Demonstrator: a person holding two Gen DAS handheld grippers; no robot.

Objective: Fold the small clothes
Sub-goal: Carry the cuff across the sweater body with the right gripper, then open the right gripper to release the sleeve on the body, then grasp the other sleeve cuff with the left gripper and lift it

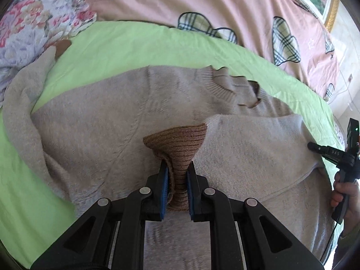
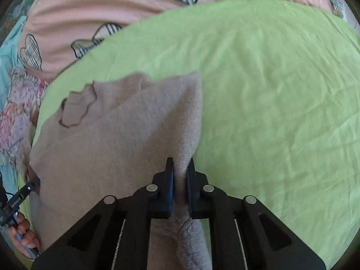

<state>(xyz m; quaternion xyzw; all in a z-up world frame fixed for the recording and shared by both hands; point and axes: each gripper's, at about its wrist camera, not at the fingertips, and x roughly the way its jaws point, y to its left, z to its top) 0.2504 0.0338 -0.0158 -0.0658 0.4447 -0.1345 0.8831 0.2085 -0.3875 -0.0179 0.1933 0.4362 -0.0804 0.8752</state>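
Sweater (image 1: 94,121) spreads up-frame from both grippers: left gripper (image 1: 177,168) clamps the brown cuff (image 1: 177,141), right gripper (image 2: 180,168) its side fold.

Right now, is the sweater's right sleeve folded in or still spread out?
Folded in. The sleeve lies across the sweater body, its brown ribbed cuff pinched in the left gripper at mid-chest. The other sleeve remains spread.

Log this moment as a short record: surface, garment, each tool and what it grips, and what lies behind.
surface: green sheet
garment: beige sweater, spread flat, one sleeve folded across the body
left tool: shut on the brown ribbed cuff
right tool: shut on a fold at the sweater's edge
behind: pink quilt with plaid patches; floral fabric
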